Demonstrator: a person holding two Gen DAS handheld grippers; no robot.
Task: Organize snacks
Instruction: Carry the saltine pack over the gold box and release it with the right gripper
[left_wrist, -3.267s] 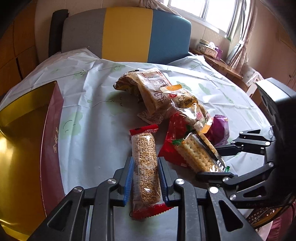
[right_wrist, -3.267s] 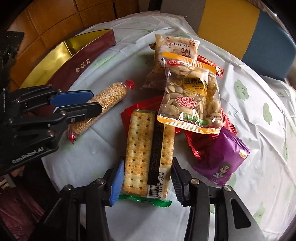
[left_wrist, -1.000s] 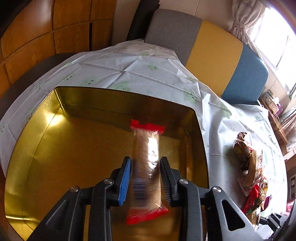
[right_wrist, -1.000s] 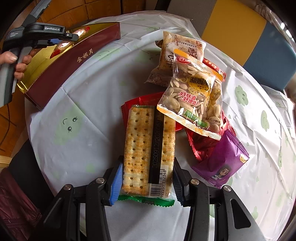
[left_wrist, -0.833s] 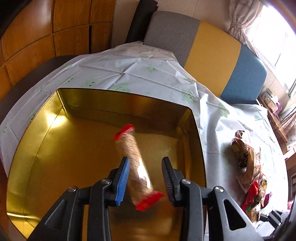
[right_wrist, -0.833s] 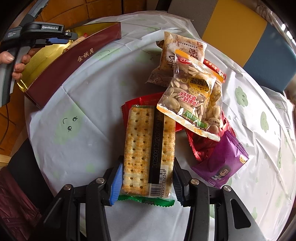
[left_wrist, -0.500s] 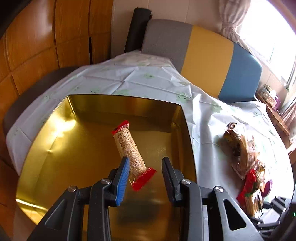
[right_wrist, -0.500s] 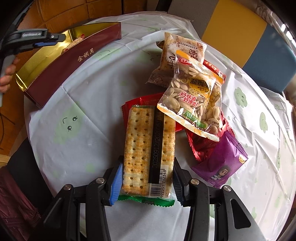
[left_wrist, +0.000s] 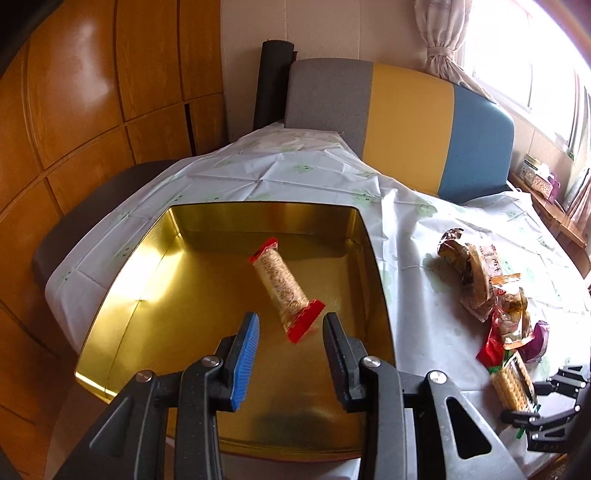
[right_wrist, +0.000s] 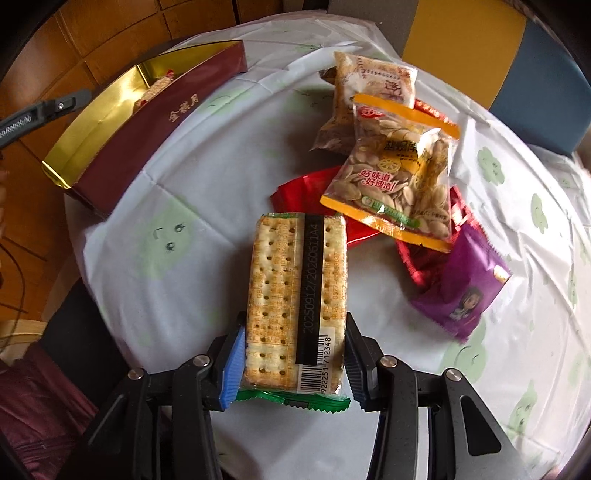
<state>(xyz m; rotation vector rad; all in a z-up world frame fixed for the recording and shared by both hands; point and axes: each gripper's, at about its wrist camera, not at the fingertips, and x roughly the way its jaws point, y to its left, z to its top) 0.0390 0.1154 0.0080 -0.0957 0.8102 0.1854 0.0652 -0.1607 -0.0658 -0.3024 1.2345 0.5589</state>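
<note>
A grain bar (left_wrist: 282, 286) with red ends lies loose on the floor of the gold tin (left_wrist: 147, 295), slanted to the upper left. My left gripper (left_wrist: 290, 325) hovers just short of the bar's near end, open and holding nothing. My right gripper (right_wrist: 293, 362) is shut on a cracker pack (right_wrist: 295, 280), its pads pressed against the pack's two long sides. The pack's far end reaches a red packet (right_wrist: 306, 192). From the right wrist view, the bar (right_wrist: 155, 90) shows inside the tin behind its maroon wall (right_wrist: 166, 122), and the left gripper's tip (right_wrist: 66, 103) sits at that view's left edge.
A seed bag (right_wrist: 399, 173), a beige packet (right_wrist: 369, 85) and a purple packet (right_wrist: 461, 291) lie piled on the white tablecloth (right_wrist: 221, 166). A grey, yellow and blue chair back (left_wrist: 406, 122) stands behind the table. Wooden wall panels (left_wrist: 92, 92) lie to the left.
My left gripper opened and let go of the grain bar, which dropped into the tin and swung to a slant. The gripper then drew back and rose. The right gripper kept its grip and place.
</note>
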